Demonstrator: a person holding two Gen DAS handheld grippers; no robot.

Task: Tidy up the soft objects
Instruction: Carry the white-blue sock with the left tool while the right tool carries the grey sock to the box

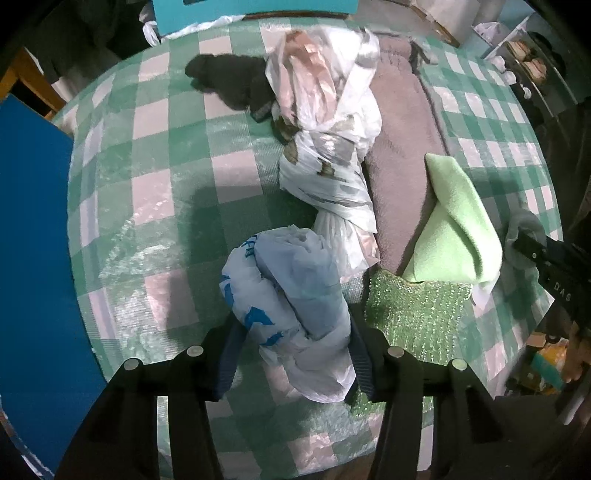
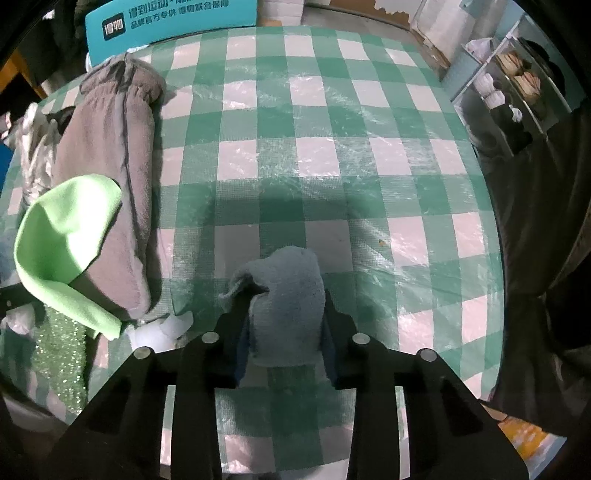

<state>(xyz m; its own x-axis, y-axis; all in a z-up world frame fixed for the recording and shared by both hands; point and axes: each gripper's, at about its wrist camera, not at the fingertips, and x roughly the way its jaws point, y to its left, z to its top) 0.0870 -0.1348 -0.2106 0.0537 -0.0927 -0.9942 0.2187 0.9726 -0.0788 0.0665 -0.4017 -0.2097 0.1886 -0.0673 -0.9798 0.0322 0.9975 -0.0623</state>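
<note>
A white plastic bag with blue print (image 1: pixel 291 314) lies on the green-and-white checked tabletop (image 1: pixel 155 177), stuffed with something pale blue that cannot be made out through the film. The left hand-held gripper (image 1: pixel 293 354) is closed on this bag, one finger pressed against each side. Behind it a second, knotted plastic bag (image 1: pixel 328 147) holds brownish and pink contents seen dimly through the plastic. To its right lies a long grey fleece garment (image 1: pixel 402 155), with a light green cloth (image 1: pixel 454 221) folded over its near end and a glittery green scrubbing cloth (image 1: pixel 417 310) flat on the tabletop just in front.

The right hand-held gripper (image 2: pixel 286 321) is clamped on a grey-blue cloth (image 2: pixel 286 299), which bunches up between the fingers and sits on the tabletop (image 2: pixel 332 155) near its front edge.

Only the left wrist view shows a black fuzzy item (image 1: pixel 225 79) at the far side, touching the knotted bag, and a blue panel (image 1: pixel 33 229) at the left edge. It also catches the right hand-held gripper at the right border, marked with the letters "DAS". Only the right wrist view shows the wide bare stretch of checked cover to the right of the grey fleece garment (image 2: pixel 118 177) and a small white scrap (image 2: pixel 166 328) beside the light green cloth (image 2: pixel 62 236).

At the back stands a teal box (image 2: pixel 166 22) printed with white Chinese writing and a square logo; the characters are too blurred to read with certainty. Far right, a shelf (image 2: pixel 517 85) holds white and brownish things, too small to tell.
</note>
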